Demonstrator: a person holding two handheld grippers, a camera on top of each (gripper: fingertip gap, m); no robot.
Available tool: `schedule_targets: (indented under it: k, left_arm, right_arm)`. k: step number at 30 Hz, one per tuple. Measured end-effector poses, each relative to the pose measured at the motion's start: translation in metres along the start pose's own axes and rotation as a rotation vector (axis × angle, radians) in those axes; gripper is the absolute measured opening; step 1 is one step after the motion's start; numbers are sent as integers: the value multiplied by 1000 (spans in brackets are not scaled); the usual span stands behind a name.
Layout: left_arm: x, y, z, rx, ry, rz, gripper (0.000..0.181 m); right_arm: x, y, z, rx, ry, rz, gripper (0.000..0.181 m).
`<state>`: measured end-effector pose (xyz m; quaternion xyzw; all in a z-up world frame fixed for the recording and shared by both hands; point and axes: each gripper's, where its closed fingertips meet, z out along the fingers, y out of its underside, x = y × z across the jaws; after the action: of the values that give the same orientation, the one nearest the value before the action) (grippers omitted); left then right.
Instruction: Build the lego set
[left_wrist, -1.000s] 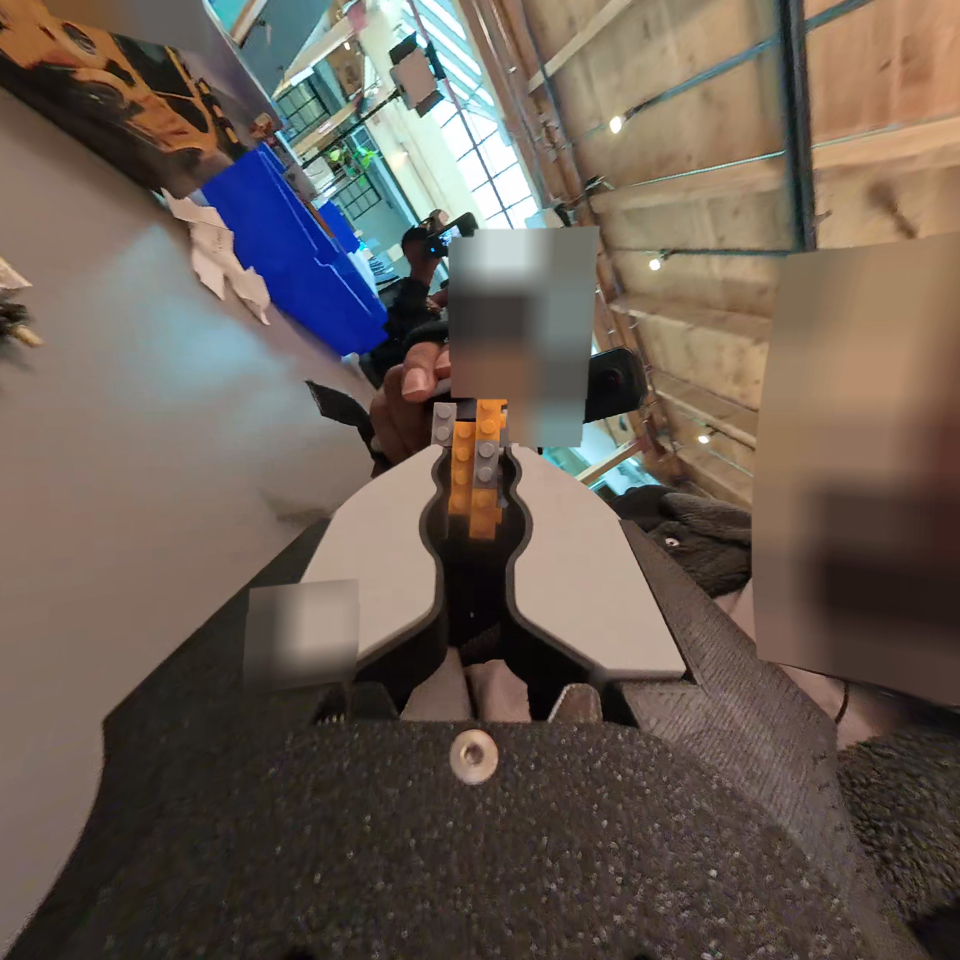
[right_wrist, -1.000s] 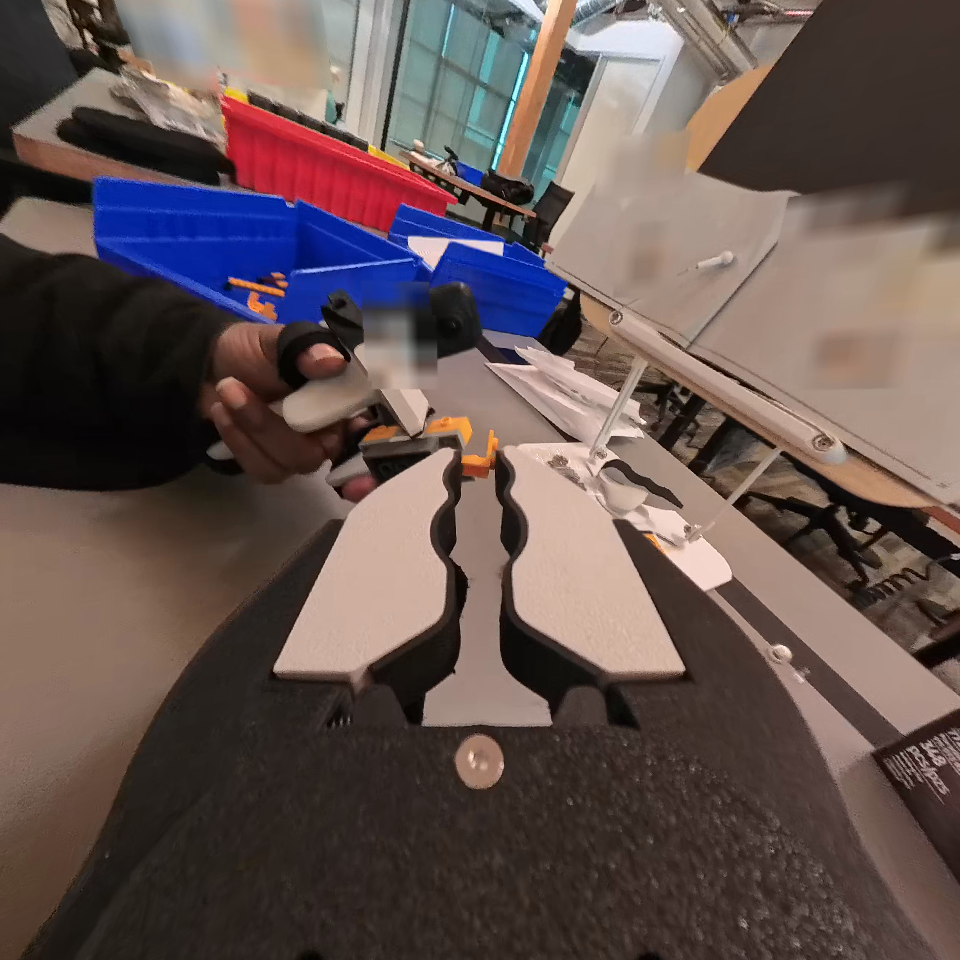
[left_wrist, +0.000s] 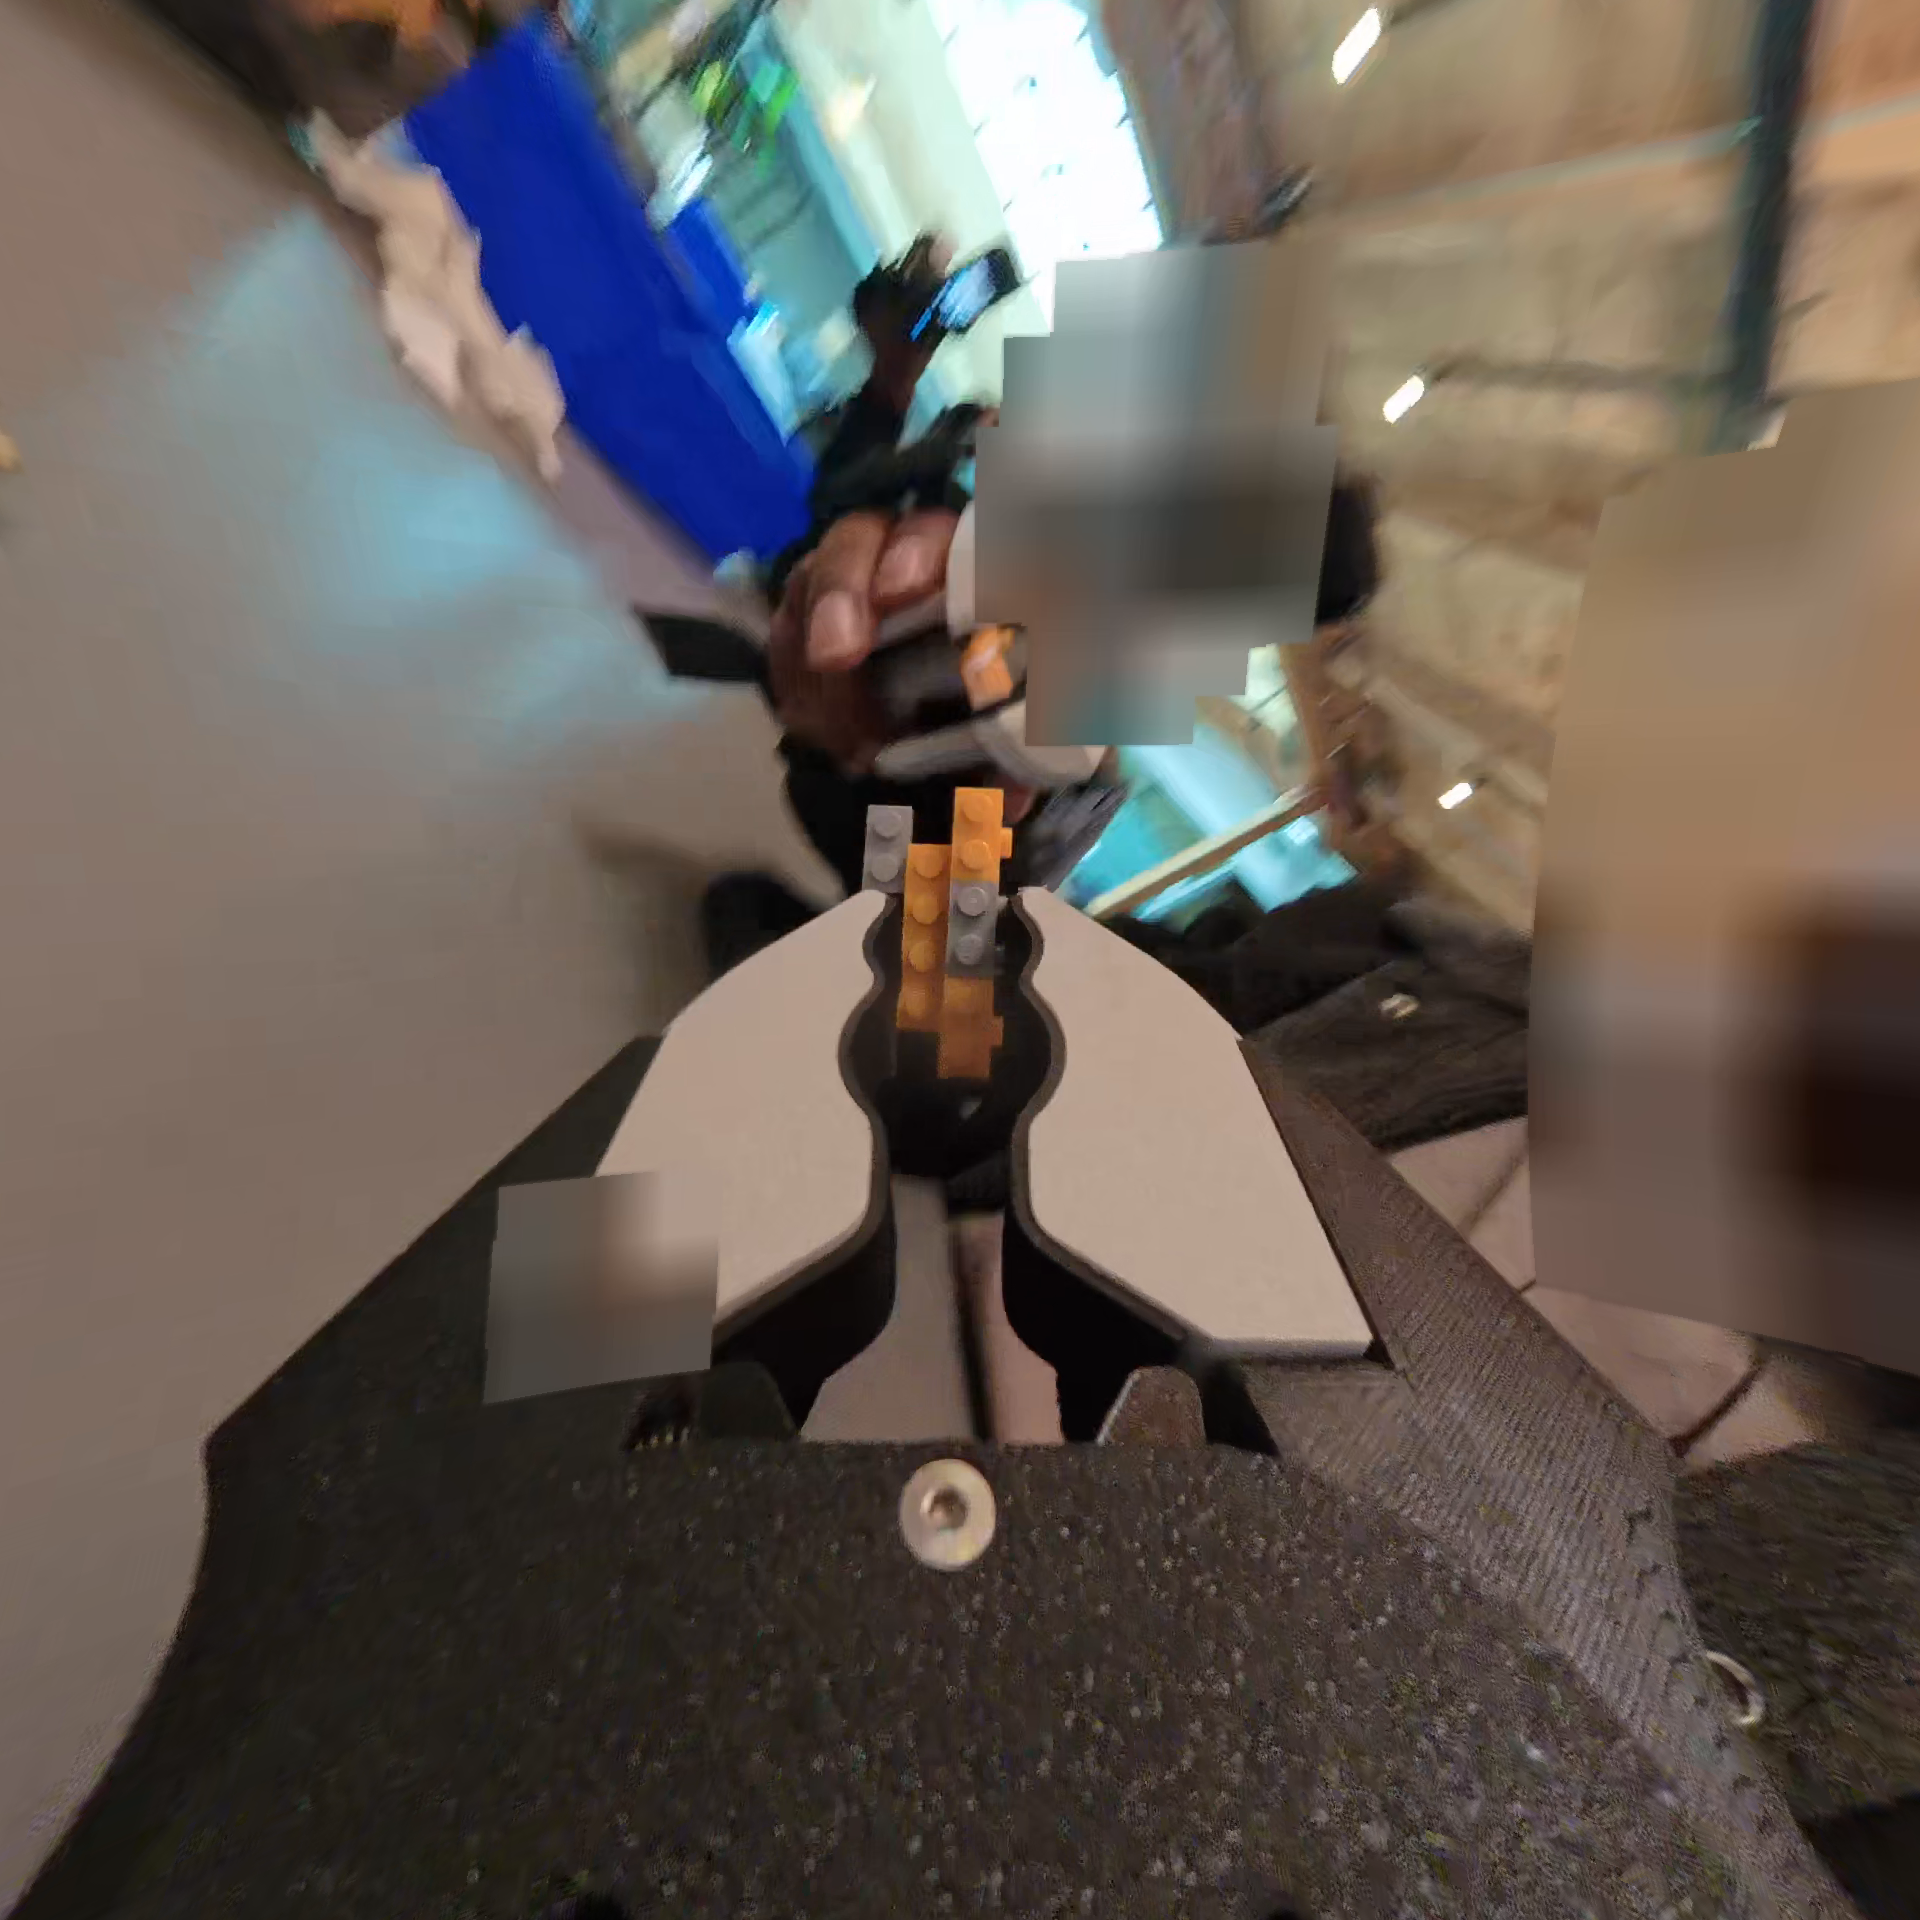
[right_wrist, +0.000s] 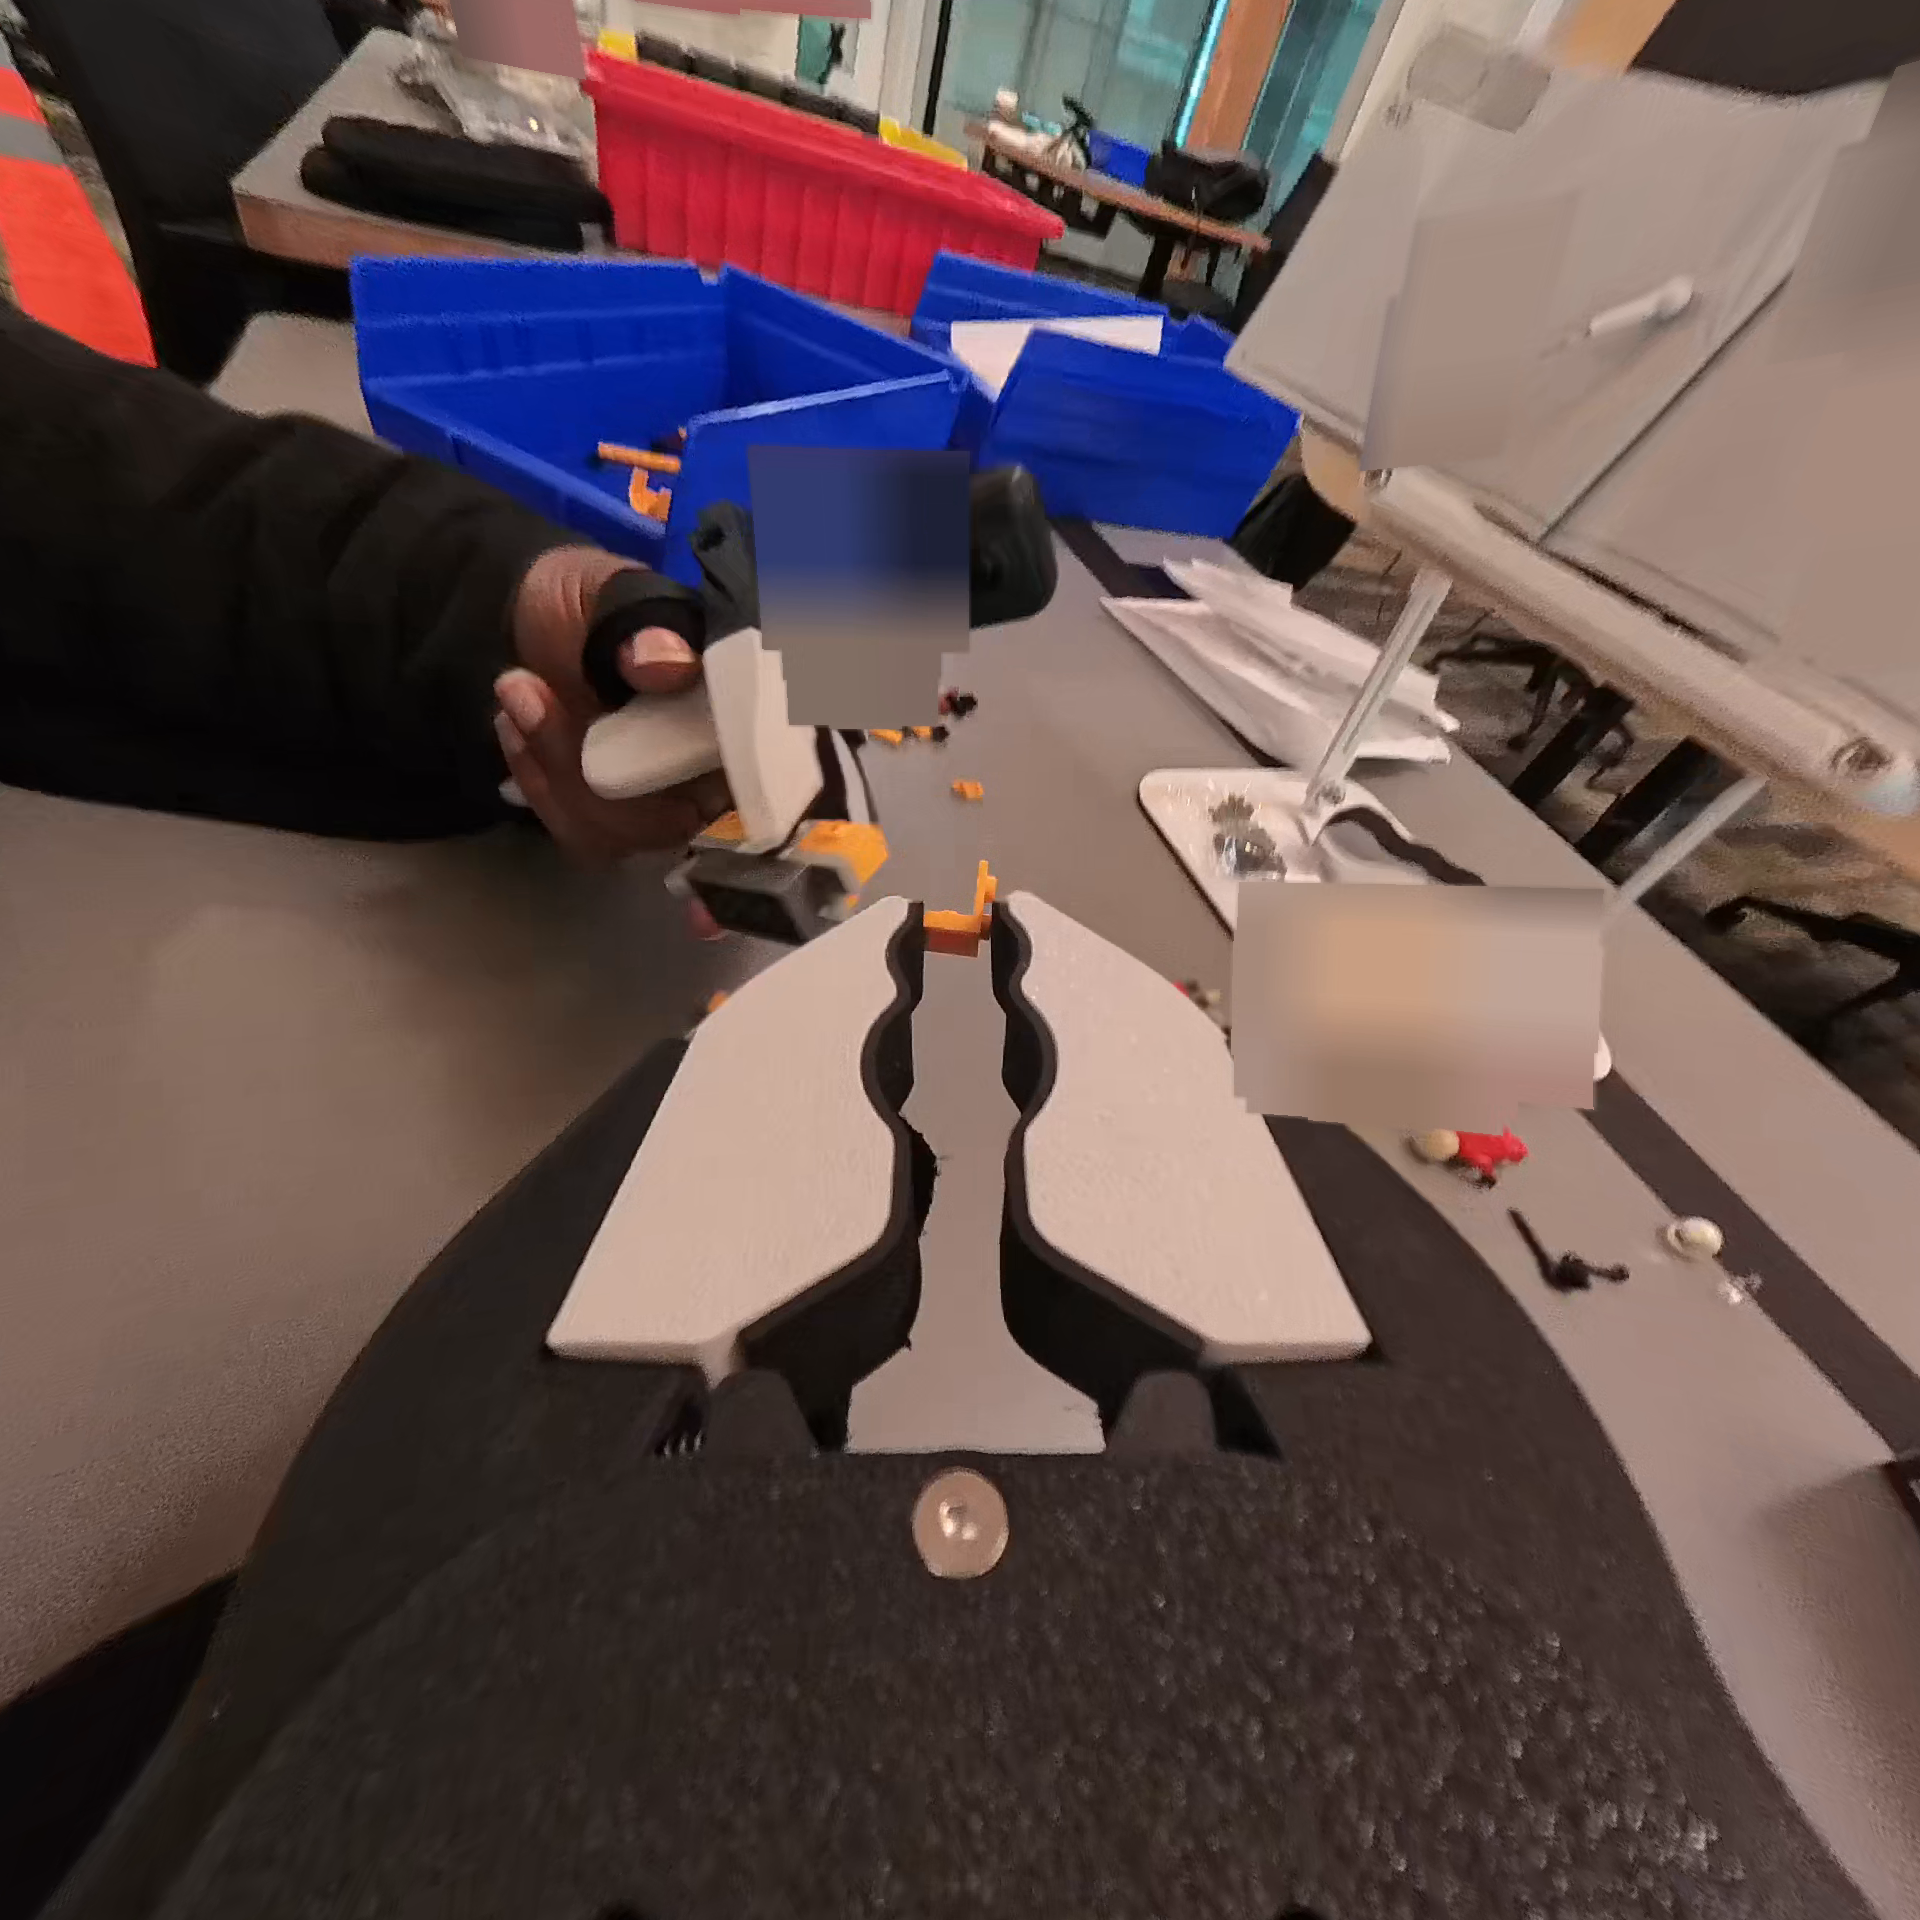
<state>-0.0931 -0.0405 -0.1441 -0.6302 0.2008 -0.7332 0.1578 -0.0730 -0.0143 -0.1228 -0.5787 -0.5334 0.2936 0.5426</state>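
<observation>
My left gripper (left_wrist: 948, 904) is shut on an orange and grey lego assembly (left_wrist: 951, 935), which stands out past its fingertips. In the right wrist view this gripper (right_wrist: 774, 831) is held in a hand at centre left, above the grey table (right_wrist: 312, 1039), with the assembly (right_wrist: 779, 878) in it. My right gripper (right_wrist: 954, 914) is shut on a small orange bracket piece (right_wrist: 956, 923) at its tips, just right of the assembly and apart from it. The right gripper also shows, blurred, in the left wrist view (left_wrist: 966, 717), with the orange piece (left_wrist: 987, 665) in it.
Blue bins (right_wrist: 540, 384) holding orange parts stand at the back, with a red bin (right_wrist: 790, 197) behind them. White papers (right_wrist: 1278, 665) and a white stand base (right_wrist: 1195, 821) lie to the right. Loose small pieces (right_wrist: 1475, 1148) and orange bits (right_wrist: 966, 790) are scattered on the table. The gap from one gripper's tips to the other's is roughly 5 centimetres.
The two grippers have drawn slightly apart: the assembly now sits left of and beyond the right fingertips. The left wrist view has swung and is blurred. Both grips are unchanged.
</observation>
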Motion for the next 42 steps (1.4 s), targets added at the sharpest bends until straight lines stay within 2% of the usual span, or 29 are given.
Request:
schedule_targets:
  k: [3,5,10,12,14,22,27,29,31,34,37,42]
  left_arm:
    - [-23,19,2,-145,-177,80,18]
    - [-36,29,2,-229,-302,193,19]
    - [-83,52,-11,-577,-740,692,19]
    - [-89,56,-10,-656,-808,830,19]
    - [-90,55,-8,-676,-838,910,18]
    - [-89,55,-9,-676,-826,931,19]
    - [-87,54,-9,-649,-789,886,18]
    - [-84,53,-10,-631,-774,868,19]
    - [-80,52,-10,-618,-742,847,19]
    - [-60,58,-3,-565,-563,694,19]
    - [-43,60,1,-502,-404,517,19]
    - [-26,63,2,-475,-254,366,19]
  right_arm:
    - [-3,19,-1,-40,-17,18,12]
    - [-5,32,0,-77,-20,0,12]
    - [-6,59,7,-152,-36,13,12]
    - [-7,73,9,-201,-43,9,12]
    - [-8,88,12,-268,-40,-14,12]
    - [-26,123,16,-526,-113,34,12]
    - [-27,127,15,-549,-124,32,24]
    - [-28,123,14,-526,-134,13,28]
    - [-32,107,12,-445,-160,-28,31]
    - [-52,77,11,-309,-237,-123,32]
    - [-75,64,15,-257,-298,-229,32]
    - [-83,55,24,-218,-250,-361,27]
